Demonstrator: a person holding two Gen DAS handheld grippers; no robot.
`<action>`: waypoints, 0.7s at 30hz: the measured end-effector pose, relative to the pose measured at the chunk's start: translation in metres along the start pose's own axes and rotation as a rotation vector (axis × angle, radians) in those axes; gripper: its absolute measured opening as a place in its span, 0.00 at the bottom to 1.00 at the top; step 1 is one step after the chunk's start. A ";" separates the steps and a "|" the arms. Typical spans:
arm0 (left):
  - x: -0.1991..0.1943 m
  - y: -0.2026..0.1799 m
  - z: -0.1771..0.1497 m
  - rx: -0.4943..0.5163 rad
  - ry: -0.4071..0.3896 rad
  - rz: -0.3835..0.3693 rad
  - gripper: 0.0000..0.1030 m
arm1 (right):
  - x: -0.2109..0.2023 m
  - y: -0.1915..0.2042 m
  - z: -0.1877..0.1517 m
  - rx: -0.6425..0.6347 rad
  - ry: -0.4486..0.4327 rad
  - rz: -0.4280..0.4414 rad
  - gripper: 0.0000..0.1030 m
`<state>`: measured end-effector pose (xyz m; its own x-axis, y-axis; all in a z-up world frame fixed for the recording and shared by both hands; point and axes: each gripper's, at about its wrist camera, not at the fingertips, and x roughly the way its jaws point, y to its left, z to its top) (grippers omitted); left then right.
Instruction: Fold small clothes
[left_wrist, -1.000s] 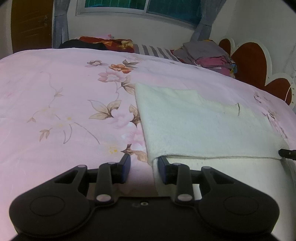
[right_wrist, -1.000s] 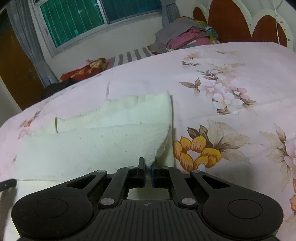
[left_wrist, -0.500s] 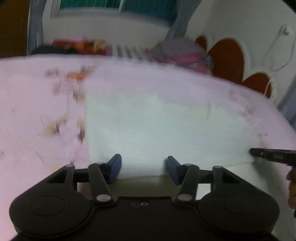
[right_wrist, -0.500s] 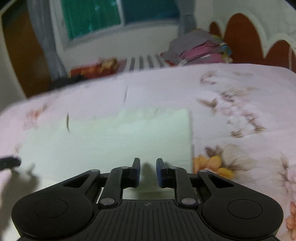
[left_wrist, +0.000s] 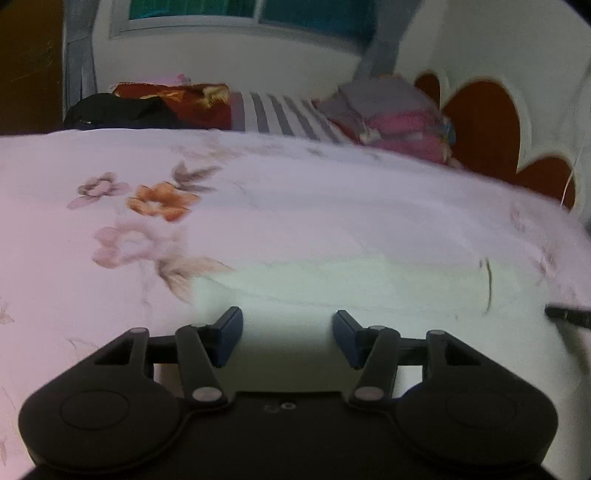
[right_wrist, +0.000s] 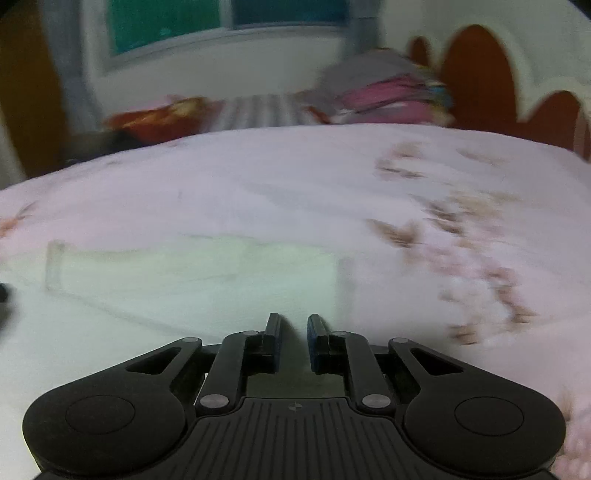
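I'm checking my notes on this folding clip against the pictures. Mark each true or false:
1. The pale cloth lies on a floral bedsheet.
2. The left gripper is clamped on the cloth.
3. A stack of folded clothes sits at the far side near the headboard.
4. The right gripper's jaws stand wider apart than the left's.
1. True. The pale cloth lies flat on the pink floral bedsheet.
2. False. The left gripper is open, nothing pinched between its pads.
3. True. The stack of folded clothes sits beside the red headboard.
4. False. The right gripper shows only a narrow gap, now closing with nothing between the pads; the left's is much wider.
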<state>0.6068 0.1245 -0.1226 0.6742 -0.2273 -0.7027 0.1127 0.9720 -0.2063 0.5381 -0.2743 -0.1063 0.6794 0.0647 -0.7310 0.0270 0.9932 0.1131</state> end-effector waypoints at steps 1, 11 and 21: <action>-0.006 0.003 0.002 -0.001 -0.010 0.003 0.51 | 0.000 -0.007 0.001 0.027 0.001 0.011 0.13; 0.004 -0.027 0.004 0.044 -0.031 0.049 0.71 | -0.016 0.084 0.005 -0.023 -0.043 0.198 0.15; -0.004 -0.064 -0.026 0.086 -0.036 0.028 0.69 | 0.001 0.138 -0.009 -0.141 -0.027 0.296 0.15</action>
<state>0.5781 0.0617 -0.1247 0.7037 -0.1988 -0.6821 0.1541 0.9799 -0.1266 0.5356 -0.1361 -0.0974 0.6621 0.3515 -0.6619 -0.2745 0.9356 0.2222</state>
